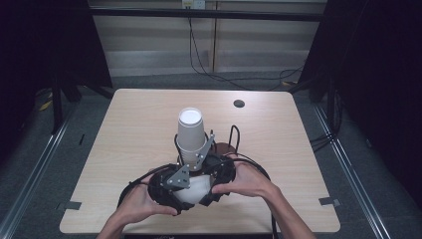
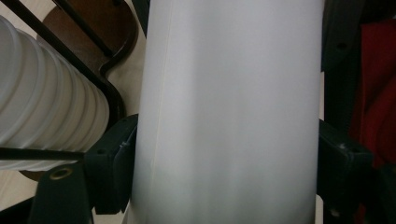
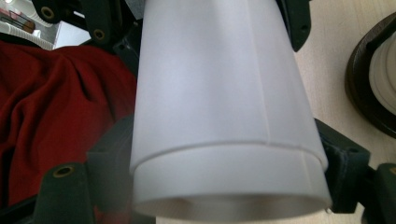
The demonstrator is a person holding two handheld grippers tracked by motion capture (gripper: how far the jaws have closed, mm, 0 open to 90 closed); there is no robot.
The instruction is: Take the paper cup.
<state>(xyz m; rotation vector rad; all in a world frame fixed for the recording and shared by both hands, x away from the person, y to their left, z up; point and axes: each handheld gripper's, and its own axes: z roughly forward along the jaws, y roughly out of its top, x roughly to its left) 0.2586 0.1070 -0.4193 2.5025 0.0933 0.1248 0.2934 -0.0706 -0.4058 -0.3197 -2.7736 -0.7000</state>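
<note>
So the person has both grippers bunched together near the front-middle of the light wood table (image 1: pixel 139 124), hands wrapped around them from below. The left hand (image 1: pixel 142 201) holds the left gripper (image 1: pixel 171 186) and the right hand (image 1: pixel 246 180) holds the right gripper (image 1: pixel 211 174), and the two tools are basically touching each other. Between them is a white paper cup (image 1: pixel 190 130) sticking up and tilted away from the person, its closed base pointing up toward the camera. In the left gripper view the cup wall (image 2: pixel 229 112) sits squarely between the two black jaws, both pressed against its sides, so that gripper is pinching the cup. The right gripper view looks the same: the cup (image 3: pixel 219 107) is wedged between its jaws, and the open rim end is at the bottom of that view with a visible step line where a second cup seems to be nested inside. Off to one side is a stack of white cups (image 2: pixel 42 98) lying in a black wire holder (image 2: pixel 100 74) with a dark brown round base (image 3: pixel 369 84), just beside the grippers. There's also red cloth (image 3: pixel 56 107) in the right gripper view, behind the jaws. A small dark hole (image 1: pixel 239 103) sits near the table's far edge, well apart from everything.
</note>
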